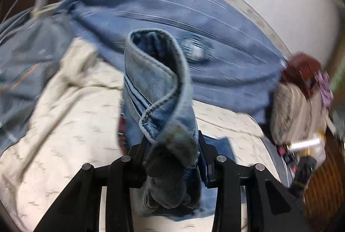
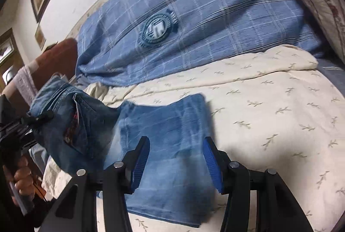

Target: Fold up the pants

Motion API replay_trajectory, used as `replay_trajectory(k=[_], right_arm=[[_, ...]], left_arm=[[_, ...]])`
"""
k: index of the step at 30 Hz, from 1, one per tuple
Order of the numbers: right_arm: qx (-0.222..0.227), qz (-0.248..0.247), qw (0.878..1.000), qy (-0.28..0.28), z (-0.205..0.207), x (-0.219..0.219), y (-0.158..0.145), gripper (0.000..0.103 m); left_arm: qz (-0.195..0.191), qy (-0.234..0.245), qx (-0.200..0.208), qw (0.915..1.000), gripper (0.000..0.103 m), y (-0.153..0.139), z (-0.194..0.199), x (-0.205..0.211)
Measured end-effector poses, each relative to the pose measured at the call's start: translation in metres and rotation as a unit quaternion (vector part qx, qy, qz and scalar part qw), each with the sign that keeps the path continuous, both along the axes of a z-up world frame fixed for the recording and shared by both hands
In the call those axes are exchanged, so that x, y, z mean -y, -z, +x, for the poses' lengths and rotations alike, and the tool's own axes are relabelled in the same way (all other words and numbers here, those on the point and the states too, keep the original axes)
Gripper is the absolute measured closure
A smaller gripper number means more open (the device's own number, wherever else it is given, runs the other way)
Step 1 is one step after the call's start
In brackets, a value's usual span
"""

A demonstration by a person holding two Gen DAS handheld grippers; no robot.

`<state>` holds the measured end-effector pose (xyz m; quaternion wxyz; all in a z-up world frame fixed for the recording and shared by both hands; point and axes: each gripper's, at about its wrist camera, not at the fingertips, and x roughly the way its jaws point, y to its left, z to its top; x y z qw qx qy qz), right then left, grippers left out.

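Left gripper: nearest the left wrist camera, its jaws were closed on a thick bunch of the jeans, the denim rising out of the grip toward 12 o'clock with a hemmed edge curling over at the top.
Right gripper: jaws stood wide apart with nothing between them, the blue pads hovering over the flat part of the jeans; whether they touched the cloth could not be told.
Jeans, flat part: lay on the cream bedspread just ahead of the right gripper, already doubled, edges fairly square.
Jeans, lifted part: hung at 9 o'clock in the right wrist view, held up by the left gripper, pocket and seam showing, joined to the flat part by a slack bridge of cloth.
Person's hand: gripped the left tool's handle at 8 o'clock.
Step, as judged: carrying the raised end over onto the flat stack.
Doing it well: probably keep the left grip firm, sweep low toward 3 o'clock, let the right gripper pin the fold line, then match edges before letting go.
Risk: the bunched hold may drop the cloth twisted.
Beyond: a blue plaid blanket with a round badge lay at 12 o'clock; a pillow at 2 o'clock; the wall behind.
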<state>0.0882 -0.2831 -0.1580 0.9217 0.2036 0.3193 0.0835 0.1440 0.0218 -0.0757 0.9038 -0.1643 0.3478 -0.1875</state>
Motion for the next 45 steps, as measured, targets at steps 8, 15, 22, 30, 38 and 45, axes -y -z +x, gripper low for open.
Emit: replay_trajectory(k=[8,15,22,30,38,45], right_arm=[[0.004,0.075,0.995,0.072,-0.007,0.057,-0.004,0.049],[0.011,0.135,0.984,0.112,-0.016,0.100,-0.006,0.049],[0.031,0.094,0.994,0.040,-0.007,0.055,-0.020,0.049],[0.028,-0.036,0.998,-0.041,0.005,-0.034,-0.016,0.065],[-0.035,-0.139,0.984,-0.105,0.013,-0.068,0.011,0.066],[-0.041,-0.134,0.983,-0.118,0.007,-0.062,0.020,0.066]], left_arm=[[0.077,0.148,-0.025,0.9857,0.074,0.030,-0.012,0.143],[0.059,0.204,-0.018,0.9770,0.055,0.026,-0.028,0.172],[0.119,0.105,0.013,0.9873,0.042,0.005,-0.017,0.103],[0.232,0.029,-0.013,0.9721,0.042,0.051,-0.009,0.066],[0.259,0.043,-0.028,0.9645,0.041,0.083,-0.013,0.072],[0.246,0.048,-0.035,0.9674,0.040,0.092,-0.012,0.068]])
